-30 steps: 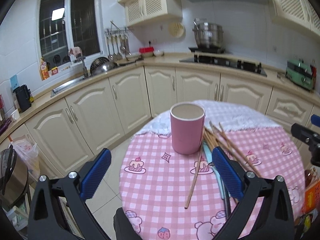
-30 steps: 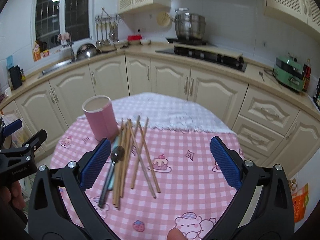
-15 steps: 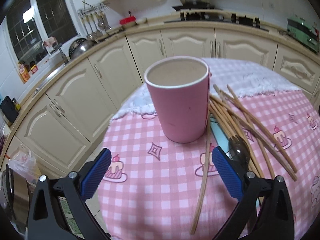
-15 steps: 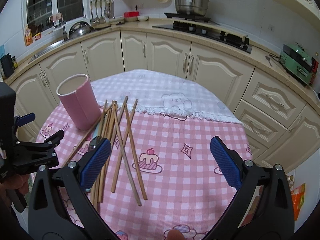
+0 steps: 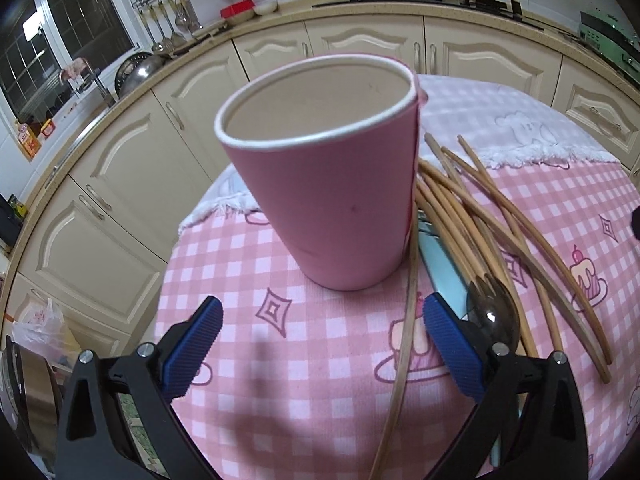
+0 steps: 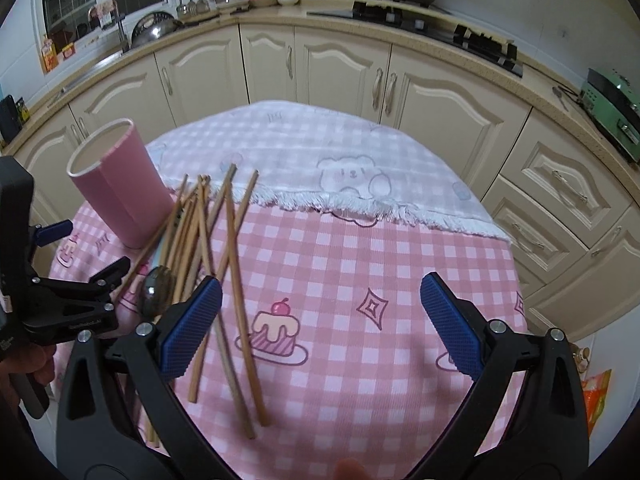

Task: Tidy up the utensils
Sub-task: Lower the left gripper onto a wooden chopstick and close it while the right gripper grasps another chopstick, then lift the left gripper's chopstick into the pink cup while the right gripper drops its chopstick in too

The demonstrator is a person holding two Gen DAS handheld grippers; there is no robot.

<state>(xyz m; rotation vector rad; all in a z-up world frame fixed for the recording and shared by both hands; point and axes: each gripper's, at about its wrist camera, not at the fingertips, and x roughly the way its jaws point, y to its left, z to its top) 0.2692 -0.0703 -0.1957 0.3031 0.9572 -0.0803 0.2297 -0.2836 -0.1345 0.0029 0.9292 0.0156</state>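
Chopsticks point(image 6: 224, 264) lie below the right claw point(image 6: 320, 324), spread wide.

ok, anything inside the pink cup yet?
Nothing visible: the pink cup shows only bare beige inner wall. Its bottom is hidden by the near rim. The chopsticks and spoon lie on the tablecloth.

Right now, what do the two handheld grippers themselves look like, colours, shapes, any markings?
Both match. The left gripper and right gripper are black plastic, each arm with a triangular cutout and silver screws, ending in ribbed blue pads. From the right wrist view, the left gripper's side shows small white lettering, too small to read, and a blue lever.
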